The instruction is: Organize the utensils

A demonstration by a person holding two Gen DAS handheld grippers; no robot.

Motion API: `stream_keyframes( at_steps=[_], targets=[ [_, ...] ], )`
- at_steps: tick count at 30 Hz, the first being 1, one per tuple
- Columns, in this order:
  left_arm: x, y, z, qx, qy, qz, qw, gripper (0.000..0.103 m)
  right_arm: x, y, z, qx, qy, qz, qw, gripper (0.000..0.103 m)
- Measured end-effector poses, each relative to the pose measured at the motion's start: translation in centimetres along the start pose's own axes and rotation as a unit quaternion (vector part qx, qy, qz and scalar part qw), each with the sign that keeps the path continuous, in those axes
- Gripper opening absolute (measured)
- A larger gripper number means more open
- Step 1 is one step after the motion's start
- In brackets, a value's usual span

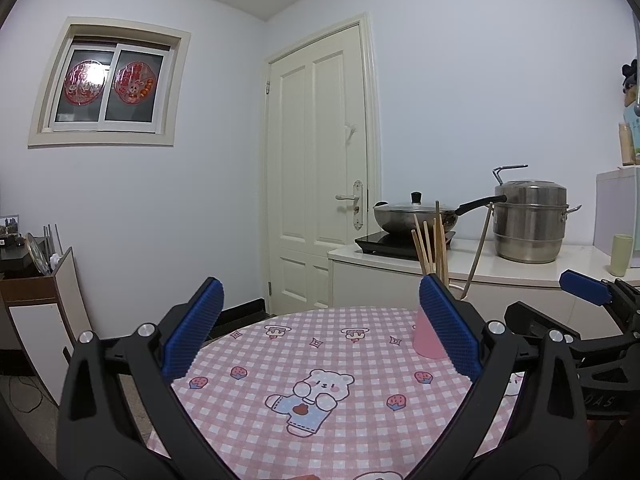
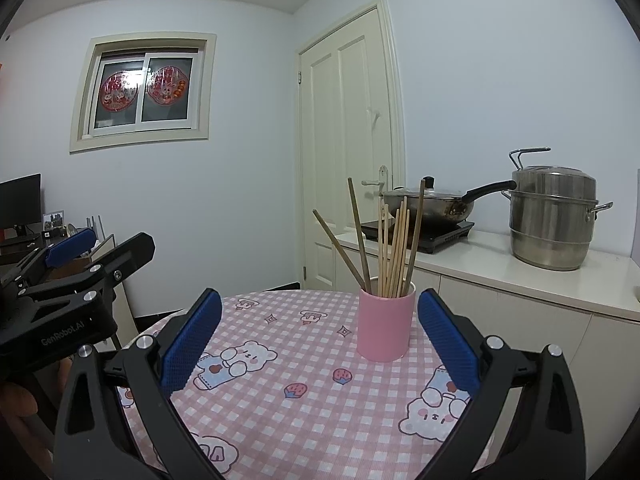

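Left wrist: pink cup [image 1: 426, 340] half-hidden

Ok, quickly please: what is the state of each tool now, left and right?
Left tool: open, holding nothing, above the checked tablecloth.
Right tool: open, holding nothing; the pink cup of chopsticks stands ahead of it.

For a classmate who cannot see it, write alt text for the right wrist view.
A pink cup holding upright wooden chopsticks stands on a round table with a pink checked bear-print cloth, just ahead of the open right tool. Behind, a wok and steel steamer pot sit on a counter.
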State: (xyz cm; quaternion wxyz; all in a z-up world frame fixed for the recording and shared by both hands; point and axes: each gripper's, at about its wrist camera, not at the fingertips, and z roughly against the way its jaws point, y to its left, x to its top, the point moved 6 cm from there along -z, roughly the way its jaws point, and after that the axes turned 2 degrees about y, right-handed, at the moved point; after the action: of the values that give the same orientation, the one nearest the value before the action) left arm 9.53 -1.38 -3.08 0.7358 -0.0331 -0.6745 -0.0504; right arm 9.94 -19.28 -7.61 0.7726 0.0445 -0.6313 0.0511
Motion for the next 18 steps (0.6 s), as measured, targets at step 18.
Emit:
stream_keyframes(
  at_steps=[18],
  targets=[
    [-0.07,-0.04,0.03,0.003,0.002,0.002,1.0,0.096,-0.13,-0.03,-0.22,-0.001,0.004,-0.001,1.0,0.095]
  ],
)
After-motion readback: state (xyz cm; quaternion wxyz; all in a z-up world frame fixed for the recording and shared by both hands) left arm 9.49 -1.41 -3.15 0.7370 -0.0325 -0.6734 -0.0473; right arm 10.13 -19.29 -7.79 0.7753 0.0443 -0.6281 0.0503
